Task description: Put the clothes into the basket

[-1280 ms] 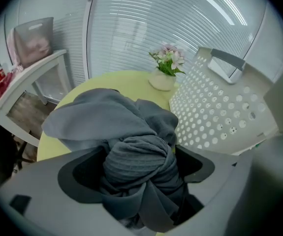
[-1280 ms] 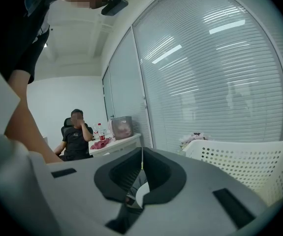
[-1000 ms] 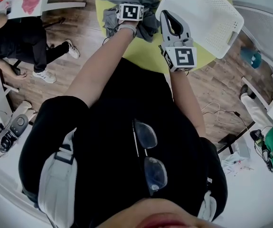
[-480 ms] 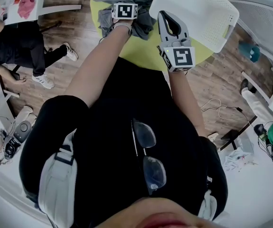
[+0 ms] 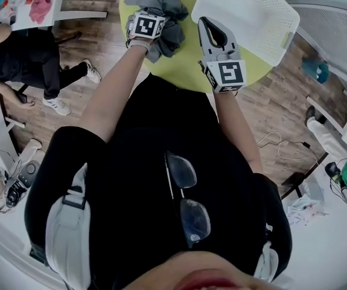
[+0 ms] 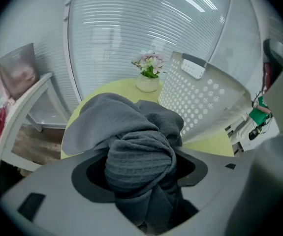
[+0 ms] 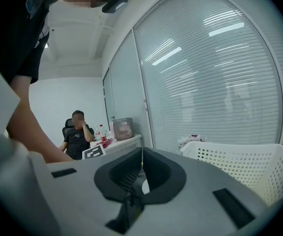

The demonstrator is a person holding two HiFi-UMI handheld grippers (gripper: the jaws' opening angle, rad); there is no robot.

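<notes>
Left claw (image 6: 141,173) is clamped partway on a bunched wad of the grey clothes (image 6: 131,127). Its jaws have just been closing, and cloth fills the gap between them. The grip sits on a gathered fold at the top of the heap, probably so the piece comes up in one go rather than trailing.

The rest of the clothes lie on the yellow-green worktop (image 5: 185,62), just left of the white basket (image 5: 251,14), with none in it yet. The basket stands close to the heap, so the carry across should be short.

Right claw (image 7: 141,166) has its jaws together on nothing and is held roughly level by the basket's near edge. It may be there to steady the basket. Head view can't confirm contact.

A small flower pot (image 6: 148,80) stands behind the heap, clear of the path.
</notes>
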